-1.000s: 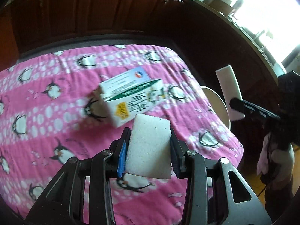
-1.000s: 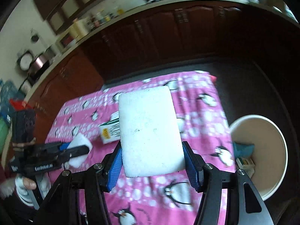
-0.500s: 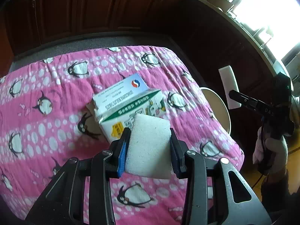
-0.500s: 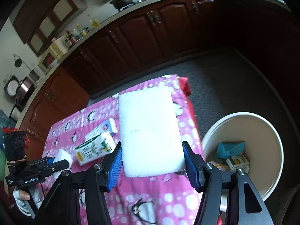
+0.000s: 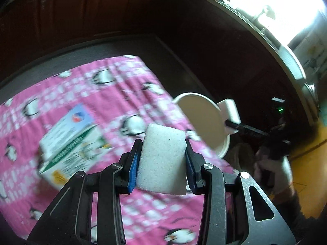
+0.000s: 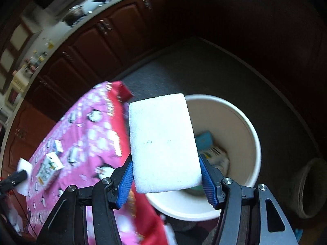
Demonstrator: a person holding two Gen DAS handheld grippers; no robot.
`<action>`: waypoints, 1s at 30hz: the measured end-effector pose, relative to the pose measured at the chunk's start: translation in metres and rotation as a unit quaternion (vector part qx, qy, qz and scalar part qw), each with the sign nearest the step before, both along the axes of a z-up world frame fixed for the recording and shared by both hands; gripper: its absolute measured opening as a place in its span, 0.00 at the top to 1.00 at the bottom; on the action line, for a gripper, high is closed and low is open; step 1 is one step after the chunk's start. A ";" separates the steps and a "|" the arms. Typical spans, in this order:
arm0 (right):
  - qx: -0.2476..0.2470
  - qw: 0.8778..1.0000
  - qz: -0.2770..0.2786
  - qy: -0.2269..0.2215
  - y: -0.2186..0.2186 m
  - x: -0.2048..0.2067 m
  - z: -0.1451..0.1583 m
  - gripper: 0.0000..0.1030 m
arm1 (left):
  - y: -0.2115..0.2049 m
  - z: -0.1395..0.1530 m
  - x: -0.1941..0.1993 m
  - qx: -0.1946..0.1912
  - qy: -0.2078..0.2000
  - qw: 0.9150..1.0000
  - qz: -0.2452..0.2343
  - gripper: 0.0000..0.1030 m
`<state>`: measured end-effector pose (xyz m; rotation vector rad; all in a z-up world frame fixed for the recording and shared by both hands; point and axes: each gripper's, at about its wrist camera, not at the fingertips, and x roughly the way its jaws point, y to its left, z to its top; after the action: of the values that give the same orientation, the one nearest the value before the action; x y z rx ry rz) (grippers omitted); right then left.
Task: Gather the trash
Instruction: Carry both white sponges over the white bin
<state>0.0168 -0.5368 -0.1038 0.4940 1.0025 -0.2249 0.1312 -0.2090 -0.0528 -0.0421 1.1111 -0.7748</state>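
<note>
My left gripper (image 5: 162, 161) is shut on a white foam block (image 5: 163, 159) and holds it above the pink penguin cloth (image 5: 114, 94). A green and white carton (image 5: 71, 151) and a blue and white box (image 5: 67, 124) lie on the cloth just left of it. My right gripper (image 6: 165, 159) is shut on a larger white foam block (image 6: 163, 140) and hangs over the near rim of the white bucket (image 6: 247, 126). The bucket holds a blue packet (image 6: 204, 140) and other trash. The right gripper also shows in the left wrist view (image 5: 230, 120), over the bucket (image 5: 202, 122).
Dark wooden cabinets (image 6: 106, 38) run behind the table. The floor around the bucket is dark carpet (image 6: 204, 67). A round pot (image 6: 312, 185) stands on the floor right of the bucket. A red cloth edge (image 6: 147, 214) hangs off the table's side.
My right gripper has carried its foam block from above the table to over the bucket. My left gripper has moved right towards the table's bucket side, foam block still held.
</note>
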 end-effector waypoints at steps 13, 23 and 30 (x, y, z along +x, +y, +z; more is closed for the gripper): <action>0.008 1.000 -0.006 0.008 -0.014 -0.023 -0.015 0.44 | -0.107 -0.014 -0.015 0.032 0.000 0.997 -0.065 0.65; 0.005 1.000 -0.009 0.014 -0.023 -0.031 -0.018 0.43 | -0.160 -0.035 -0.013 0.053 -0.006 0.995 -0.084 0.65; 0.009 1.000 -0.011 0.024 -0.025 -0.031 -0.026 0.43 | -0.180 -0.042 -0.009 0.063 -0.001 0.995 -0.083 0.64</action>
<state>-0.0146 -0.5622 -0.1296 0.5186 1.0469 -0.2477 0.1218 -0.3889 -0.0953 0.1597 1.1702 -0.8507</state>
